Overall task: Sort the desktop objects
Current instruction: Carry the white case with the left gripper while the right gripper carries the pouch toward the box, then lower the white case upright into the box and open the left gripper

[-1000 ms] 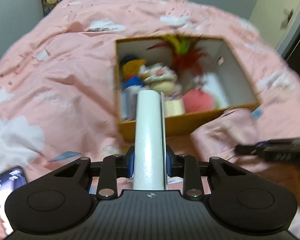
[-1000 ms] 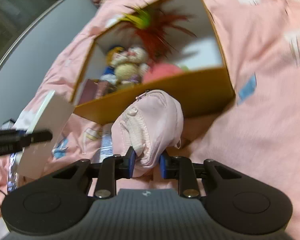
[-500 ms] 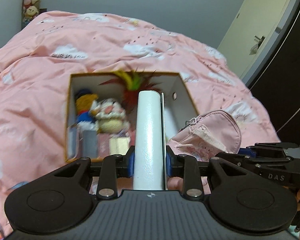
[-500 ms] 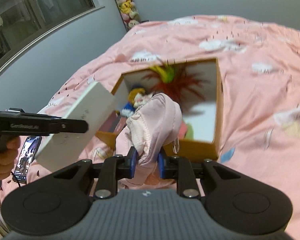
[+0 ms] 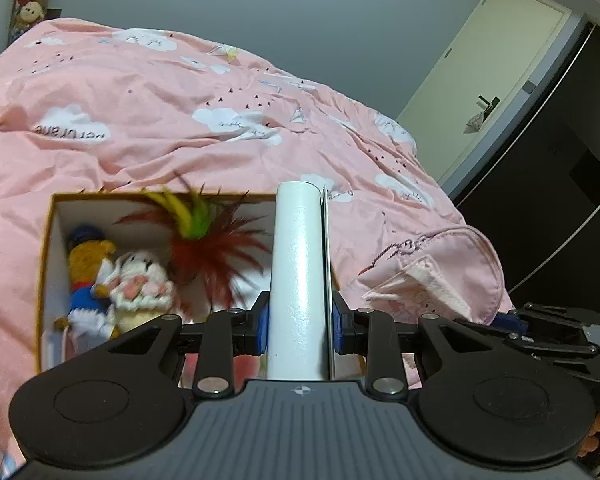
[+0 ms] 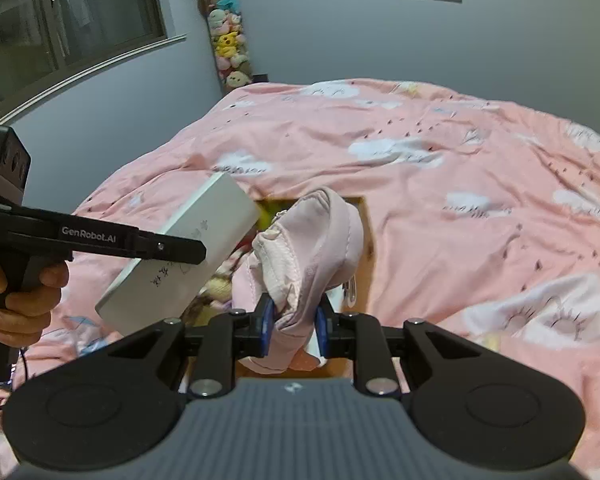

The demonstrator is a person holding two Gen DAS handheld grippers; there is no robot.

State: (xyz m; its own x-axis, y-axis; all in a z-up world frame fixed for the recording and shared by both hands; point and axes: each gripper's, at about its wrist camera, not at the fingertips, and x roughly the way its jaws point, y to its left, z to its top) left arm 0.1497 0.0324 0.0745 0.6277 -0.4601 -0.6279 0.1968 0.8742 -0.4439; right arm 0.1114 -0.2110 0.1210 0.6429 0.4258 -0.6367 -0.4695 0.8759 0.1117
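Left gripper (image 5: 300, 328): I have it clamped on a slim white box (image 5: 298, 280), plain and glossy, pointing to 12 o'clock.
Right gripper (image 6: 293, 328): I have it pinched on a soft pink zip pouch (image 6: 312, 248).
Open box (image 5: 50, 240): on the bed (image 5: 180, 128), at 10 o'clock from the white box, holding 2 plush toys and feathers.

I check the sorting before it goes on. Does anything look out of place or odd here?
Nothing looks spilled or damaged. The white box and the pink pouch hang clamped in the grippers above the storage box, not yet inside.
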